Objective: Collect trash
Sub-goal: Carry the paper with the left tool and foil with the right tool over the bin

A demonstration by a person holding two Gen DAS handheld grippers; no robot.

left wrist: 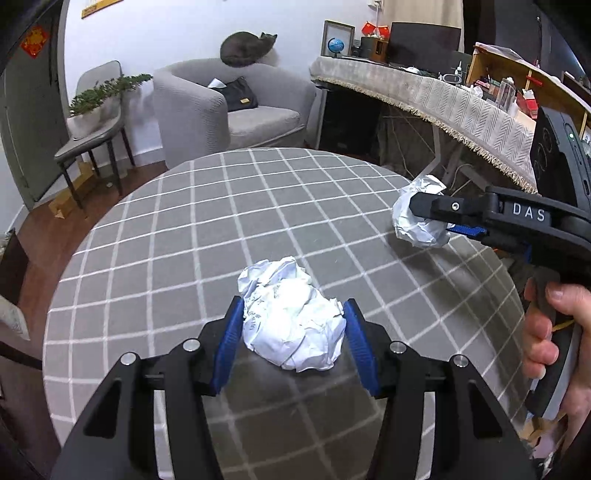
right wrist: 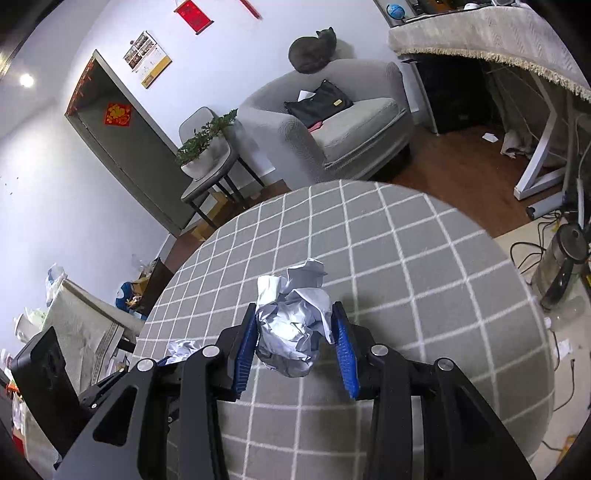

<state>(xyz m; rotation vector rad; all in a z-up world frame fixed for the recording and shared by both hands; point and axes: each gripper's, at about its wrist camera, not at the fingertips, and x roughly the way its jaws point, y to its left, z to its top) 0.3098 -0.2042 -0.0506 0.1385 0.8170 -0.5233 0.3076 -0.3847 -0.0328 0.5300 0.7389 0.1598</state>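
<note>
Now my left claw (left wrist: 293,332) clenches one crumpled paper ball (left wrist: 291,325) over the round grey checked desk (left wrist: 221,221); my right claw (right wrist: 297,332) clenches another paper wad (right wrist: 291,332). Beyond stands a grey armchair (left wrist: 236,110) with a cat (left wrist: 247,48).

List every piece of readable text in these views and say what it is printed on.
"DAS": white letters on the black body of the right tool, seen from the left wrist view.
Faint printing on the crumpled paper in the left tool: too blurred to read.
Wall calendar: too small to read.
Red door decoration: gold design, not legible.
Red hanging banner: not legible.
</note>
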